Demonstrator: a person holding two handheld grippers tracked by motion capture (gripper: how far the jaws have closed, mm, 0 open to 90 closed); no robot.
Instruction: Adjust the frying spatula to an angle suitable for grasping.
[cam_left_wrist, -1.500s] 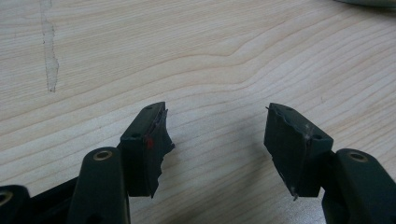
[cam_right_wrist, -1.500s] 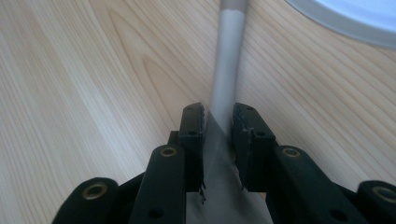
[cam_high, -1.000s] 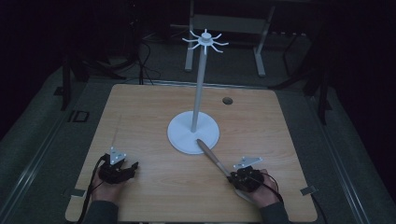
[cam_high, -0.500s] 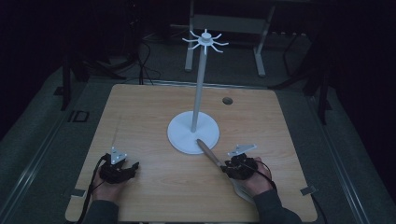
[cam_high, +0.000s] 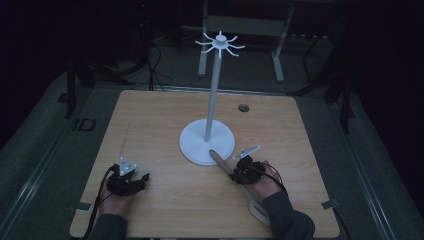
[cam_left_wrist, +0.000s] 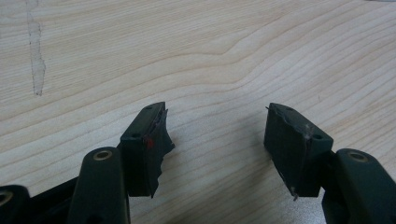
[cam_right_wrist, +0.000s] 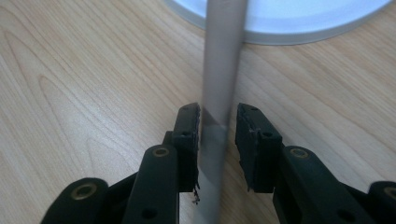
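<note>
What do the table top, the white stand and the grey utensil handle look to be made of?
Table top: pale wood or wood-look laminate, visible grain, matte. White stand: probably painted metal or plastic, smooth, even colour. Utensil handle: smooth grey, possibly plastic or silicone; blurred, so uncertain.

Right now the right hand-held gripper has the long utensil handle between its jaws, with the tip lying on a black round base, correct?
Not quite: the base is white, not black, as the high view shows. The right hand-held gripper does have the utensil handle between its jaws.

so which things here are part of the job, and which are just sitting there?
In the job:
- grey utensil handle, between the right hand-held gripper jaws
- white hook stand, which the handle tip overlaps

Just there:
- left hand-held gripper, open over bare table
- table's cable hole
</note>
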